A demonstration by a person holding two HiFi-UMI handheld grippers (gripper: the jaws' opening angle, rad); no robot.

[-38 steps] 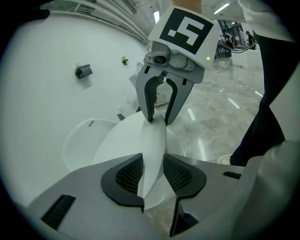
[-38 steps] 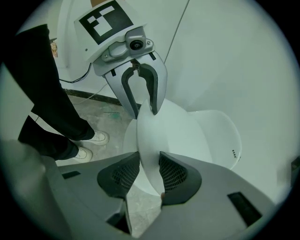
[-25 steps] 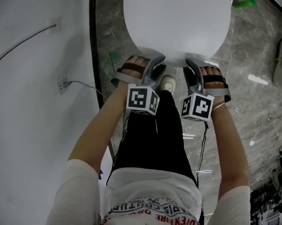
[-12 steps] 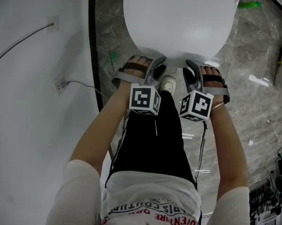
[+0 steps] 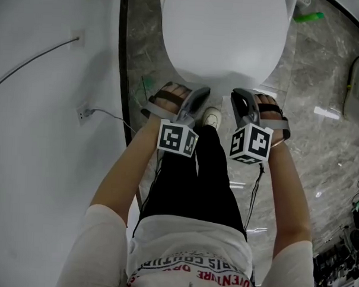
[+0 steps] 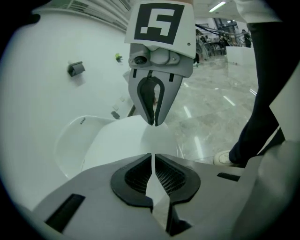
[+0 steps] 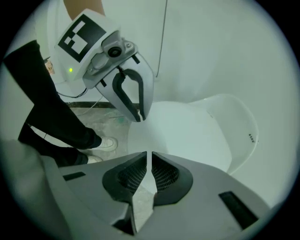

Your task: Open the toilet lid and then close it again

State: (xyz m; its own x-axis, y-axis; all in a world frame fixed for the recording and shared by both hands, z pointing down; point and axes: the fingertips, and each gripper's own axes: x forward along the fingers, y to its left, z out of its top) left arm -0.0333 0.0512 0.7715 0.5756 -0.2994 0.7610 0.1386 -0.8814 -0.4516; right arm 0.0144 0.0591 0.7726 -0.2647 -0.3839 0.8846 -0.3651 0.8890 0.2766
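Note:
The white toilet lid (image 5: pixel 223 35) lies closed at the top of the head view and fills the middle of both gripper views (image 6: pixel 124 140) (image 7: pixel 187 136). My left gripper (image 5: pixel 202 92) and right gripper (image 5: pixel 236 93) hover side by side just short of the lid's front edge, pointing down at it without touching. Both pairs of jaws have just been closing, and nothing is between them. Up close, the left gripper (image 6: pixel 153 157) shows only a thin slit, as does the right gripper (image 7: pixel 149 154). Each view also catches the other gripper, shut: the right gripper (image 6: pixel 153 123) and the left gripper (image 7: pixel 139 118).
A white wall runs down the left with a socket (image 5: pixel 81 112) and a cable. The person's white shoe (image 5: pixel 212 117) and black trousers stand between the grippers on the grey marble floor (image 5: pixel 322 134). A green object (image 5: pixel 308 18) lies at the top right.
Both grippers have drawn back a little from the lid's front edge and risen. Their jaws, open a second ago, have closed on nothing. The lid has stayed down.

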